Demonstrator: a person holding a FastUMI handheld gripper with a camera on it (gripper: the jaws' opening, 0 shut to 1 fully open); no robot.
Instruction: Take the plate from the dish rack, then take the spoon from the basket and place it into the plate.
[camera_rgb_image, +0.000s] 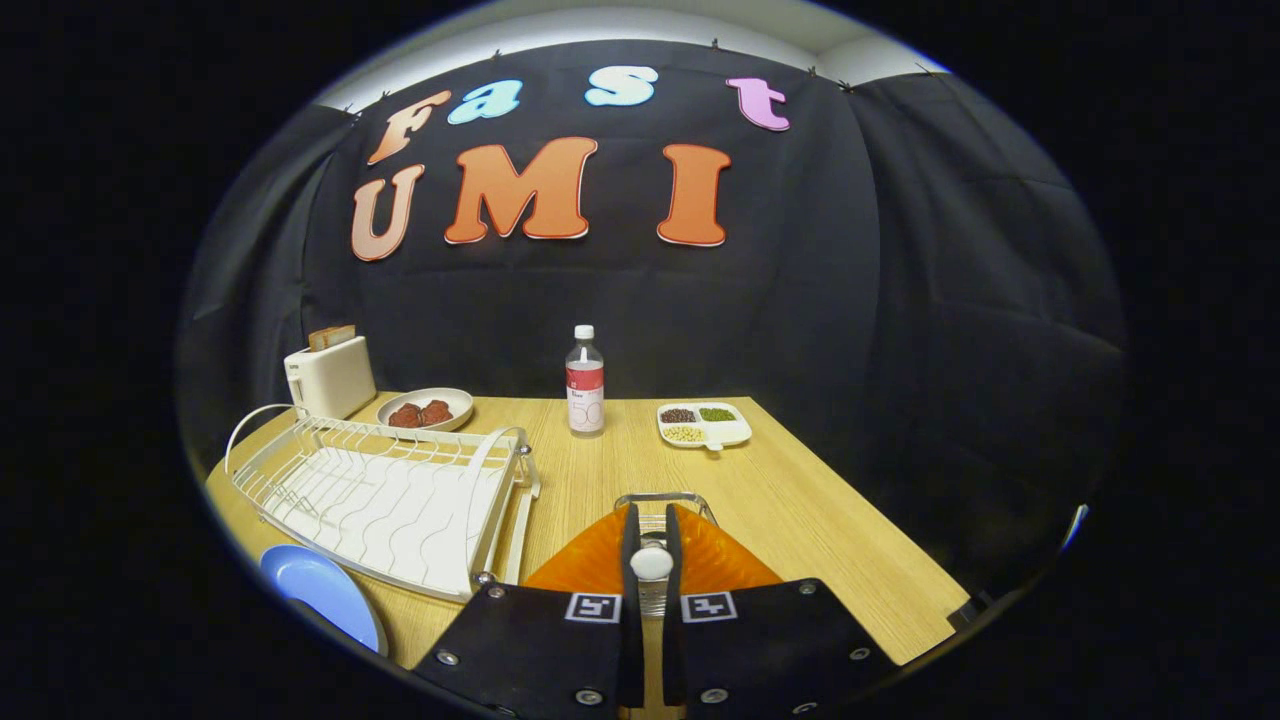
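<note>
Gripper (651, 562) clamped on spoon (651, 563) over basket (665, 505) | spoon step underway | next: carry left to plate (320, 590), rack (385, 495) empty

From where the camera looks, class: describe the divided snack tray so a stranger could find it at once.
Start at the wooden table and find the water bottle standing near its far edge. Just to the side of the bottle, away from the dish rack, lies the divided tray. Unlike the round plate of reddish food, it is rectangular, with separate dark, green and pale fillings.
</note>
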